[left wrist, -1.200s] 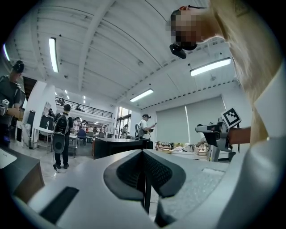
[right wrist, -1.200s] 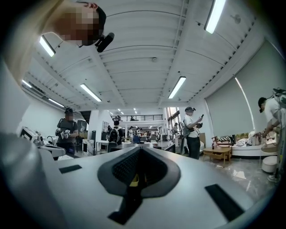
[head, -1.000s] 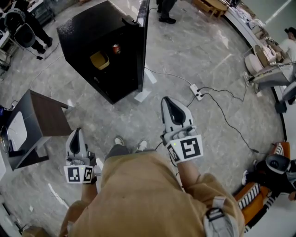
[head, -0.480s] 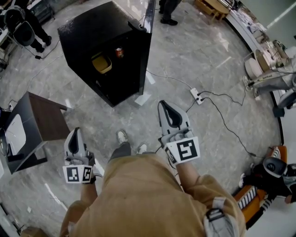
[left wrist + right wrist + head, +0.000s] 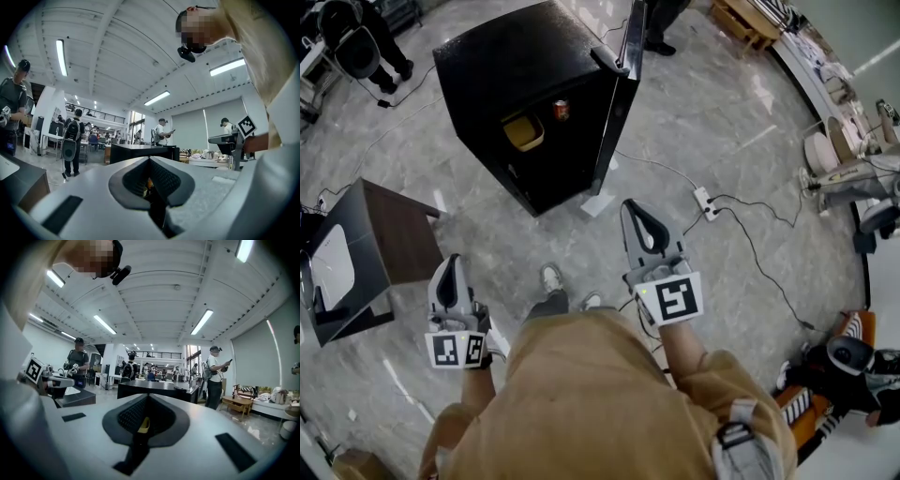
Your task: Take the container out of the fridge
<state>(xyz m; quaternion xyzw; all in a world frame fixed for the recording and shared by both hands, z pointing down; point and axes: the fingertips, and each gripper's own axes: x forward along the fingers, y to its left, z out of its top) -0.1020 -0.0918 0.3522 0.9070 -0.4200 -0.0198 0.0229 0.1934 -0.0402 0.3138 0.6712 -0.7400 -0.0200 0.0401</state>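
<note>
A black mini fridge stands on the floor ahead with its door swung open to the right. Inside it a yellow container sits on a shelf, and a red can stands to the right of it. My left gripper is shut and empty, low at the left and well short of the fridge. My right gripper is also shut and empty, nearer the fridge and just below the door's edge. In the right gripper view the yellow container shows through the gap behind the closed jaws.
A dark side table stands at my left. A power strip with cables lies on the floor to the right. Other people stand beyond the fridge, and tables line the right edge of the room.
The fridge now sits closer and more central in the head view as the person has walked toward it. Both grippers have moved forward with them and stayed shut.
</note>
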